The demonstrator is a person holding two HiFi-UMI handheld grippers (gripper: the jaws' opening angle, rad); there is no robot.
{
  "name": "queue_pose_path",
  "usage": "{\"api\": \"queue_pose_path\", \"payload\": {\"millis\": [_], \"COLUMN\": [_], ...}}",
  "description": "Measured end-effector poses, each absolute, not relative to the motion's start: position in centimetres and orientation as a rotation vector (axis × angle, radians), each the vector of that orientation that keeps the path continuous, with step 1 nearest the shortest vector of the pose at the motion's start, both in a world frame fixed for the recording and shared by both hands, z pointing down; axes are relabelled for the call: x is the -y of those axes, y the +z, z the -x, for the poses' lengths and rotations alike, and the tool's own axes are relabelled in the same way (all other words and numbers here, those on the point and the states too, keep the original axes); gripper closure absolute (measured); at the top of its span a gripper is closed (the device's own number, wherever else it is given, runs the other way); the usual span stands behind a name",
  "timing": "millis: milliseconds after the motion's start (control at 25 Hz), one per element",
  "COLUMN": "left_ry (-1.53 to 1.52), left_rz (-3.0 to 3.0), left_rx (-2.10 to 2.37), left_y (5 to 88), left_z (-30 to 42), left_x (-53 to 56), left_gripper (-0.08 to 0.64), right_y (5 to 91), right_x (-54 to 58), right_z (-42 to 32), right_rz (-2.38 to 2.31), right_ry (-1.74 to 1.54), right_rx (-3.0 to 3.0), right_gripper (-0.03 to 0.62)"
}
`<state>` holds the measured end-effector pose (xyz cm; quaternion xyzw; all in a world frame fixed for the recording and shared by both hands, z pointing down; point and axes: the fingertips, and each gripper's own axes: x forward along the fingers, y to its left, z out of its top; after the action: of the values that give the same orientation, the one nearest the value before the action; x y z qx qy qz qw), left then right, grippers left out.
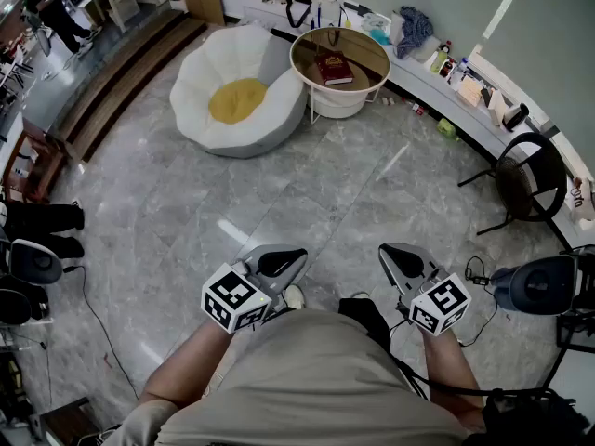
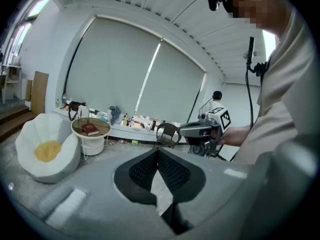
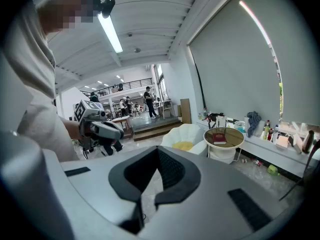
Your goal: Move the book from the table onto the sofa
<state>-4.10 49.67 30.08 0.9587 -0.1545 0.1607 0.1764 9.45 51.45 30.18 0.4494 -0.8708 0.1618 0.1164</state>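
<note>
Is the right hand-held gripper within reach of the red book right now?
Probably not yet. The right hand-held gripper, jaws shut, sits close to the person; the red book lies on the round table across the floor. Nothing blocks the path, so walking closer should do.

A black chair stands by the long white ledge, which carries bottles and a blue cloth; wooden steps border the floor.

Grey marble floor (glossy, streaked with glare); a cluttered white ledge runs along two o'clock, a black chair at three, wooden steps at ten.
</note>
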Motion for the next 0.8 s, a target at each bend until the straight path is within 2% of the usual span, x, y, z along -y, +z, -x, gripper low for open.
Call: {"api": "queue_pose_path", "payload": {"millis": [320,800], "left_ry": [0.478,0.499], "left_rz": [-2.664,-2.631], "left_rx": [0.484,0.649], "left_y": [32.3,33.2], "left_z": [8.7,2.5], "left_x": [-47.5,-35.1], "left_gripper": [0.552,0.551], "right_y": [31.1,33.1], "right_x": [-49.6,-36.0], "right_z": [-5.7,-12.9], "right_rz": [-1.268,-1.187], "right_ry": [0.512,0.534], "right_rx": [2.524,2.569], "right_gripper": [0.581,0.578]}}
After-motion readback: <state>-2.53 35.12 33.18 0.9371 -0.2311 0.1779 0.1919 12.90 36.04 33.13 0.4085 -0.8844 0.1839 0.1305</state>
